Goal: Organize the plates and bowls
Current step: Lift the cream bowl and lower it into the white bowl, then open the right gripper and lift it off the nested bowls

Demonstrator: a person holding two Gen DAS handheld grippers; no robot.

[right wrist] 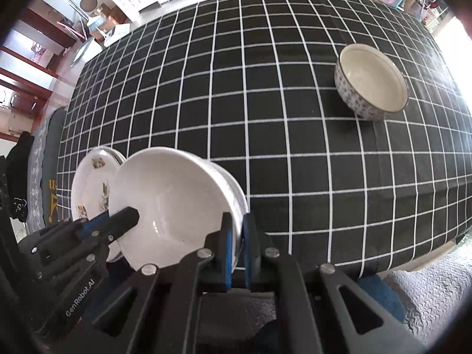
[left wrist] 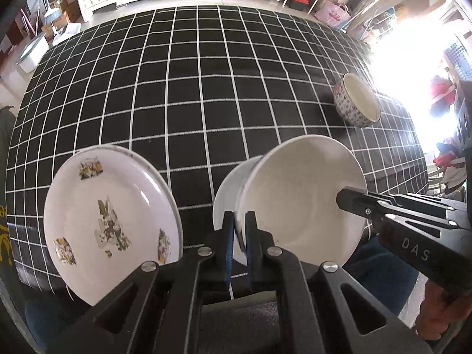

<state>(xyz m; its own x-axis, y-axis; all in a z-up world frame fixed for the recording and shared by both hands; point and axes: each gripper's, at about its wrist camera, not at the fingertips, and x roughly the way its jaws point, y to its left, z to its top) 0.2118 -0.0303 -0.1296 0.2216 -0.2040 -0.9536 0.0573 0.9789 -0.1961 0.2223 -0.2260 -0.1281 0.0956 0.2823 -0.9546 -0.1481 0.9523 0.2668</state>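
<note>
A large white bowl [left wrist: 298, 197] sits near the table's front edge, on a white plate [left wrist: 225, 197] as far as I can tell. My left gripper [left wrist: 239, 230] is shut on the bowl's left rim. My right gripper [right wrist: 237, 236] is shut on the same bowl [right wrist: 174, 197] at its right rim, and shows in the left wrist view [left wrist: 354, 200]. The left gripper also shows in the right wrist view [right wrist: 126, 218]. A stack of white plates with floral prints [left wrist: 109, 224] lies to the bowl's left. A small patterned bowl [left wrist: 358, 101] stands farther right.
The table wears a black cloth with a white grid [left wrist: 191, 88], open across the middle and back. The small patterned bowl [right wrist: 371, 82] is near the right edge. Furniture and clutter stand beyond the far edge.
</note>
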